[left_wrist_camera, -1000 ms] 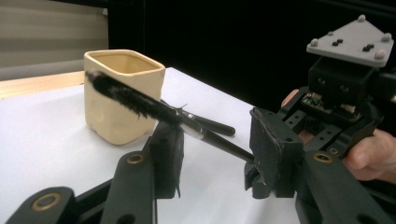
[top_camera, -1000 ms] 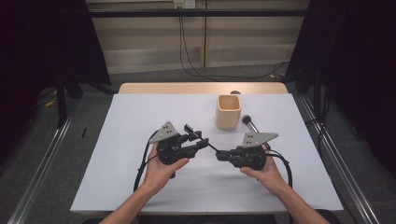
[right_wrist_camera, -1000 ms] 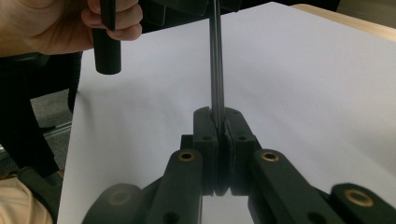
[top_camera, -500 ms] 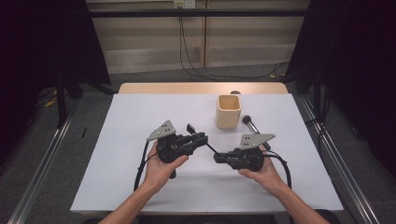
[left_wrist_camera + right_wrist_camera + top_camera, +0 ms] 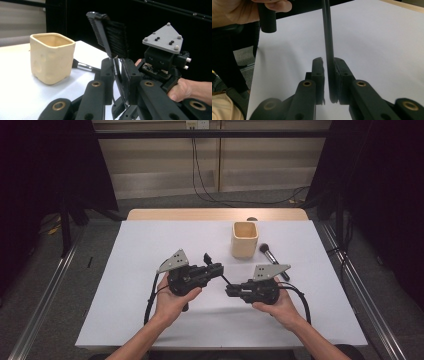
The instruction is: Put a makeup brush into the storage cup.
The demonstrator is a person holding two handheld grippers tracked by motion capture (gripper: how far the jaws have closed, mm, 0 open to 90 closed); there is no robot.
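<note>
Pinching a comb brush in the left gripper, jaws closed flat on the thin handle just below the head, with teeth and bristles raised clear of the counter. Probably gripped that near the head to stop it swinging while the far end is handled. Bracketing the tail of the same handle with the right gripper, facing the left one above the near middle of the counter. Almost closed there: resting against one jaw, with a sliver of gap at the other, so cannot tell whether truly clamped or just steadying. Looks like a hand-over or a re-grip between the two, done in the air rather than on the counter so that both ends of so slim a handle stay reachable. Well apart, toward the far side: a cream cup, standing upright with its mouth open, likely the place for such tools. Just beside that cup, lying flat on the counter, a makeup brush, untouched for now.
</note>
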